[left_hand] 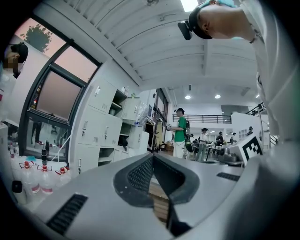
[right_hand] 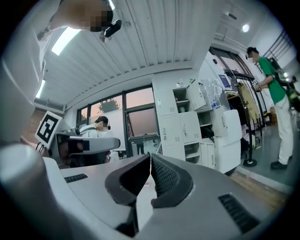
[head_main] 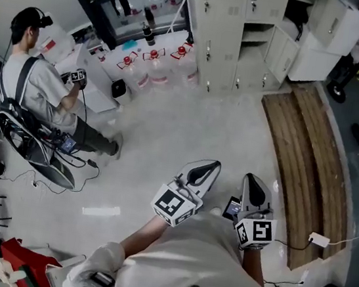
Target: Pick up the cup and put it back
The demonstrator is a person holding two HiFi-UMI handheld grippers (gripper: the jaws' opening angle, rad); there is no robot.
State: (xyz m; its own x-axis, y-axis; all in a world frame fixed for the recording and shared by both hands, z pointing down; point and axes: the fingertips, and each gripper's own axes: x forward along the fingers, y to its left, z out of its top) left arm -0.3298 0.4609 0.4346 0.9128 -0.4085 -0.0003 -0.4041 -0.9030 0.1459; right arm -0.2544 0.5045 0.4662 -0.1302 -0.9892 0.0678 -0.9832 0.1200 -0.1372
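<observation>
No cup shows in any view. In the head view my left gripper (head_main: 210,168) and right gripper (head_main: 251,180) are held side by side over the pale floor, both pointing away from me toward the lockers. The left gripper view has the left gripper's (left_hand: 153,156) jaw tips meeting, with nothing between them. The right gripper (right_hand: 150,156) likewise has its dark ribbed pads (right_hand: 164,176) closed together and empty. Each gripper carries a cube with square markers (head_main: 172,204).
Grey lockers (head_main: 229,27) stand ahead, with red-capped bottles (head_main: 153,59) on the floor by the window. A wooden floor strip (head_main: 310,158) runs on the right. Another person (head_main: 38,86) works at a white table at left. A person in green (right_hand: 269,79) stands beyond.
</observation>
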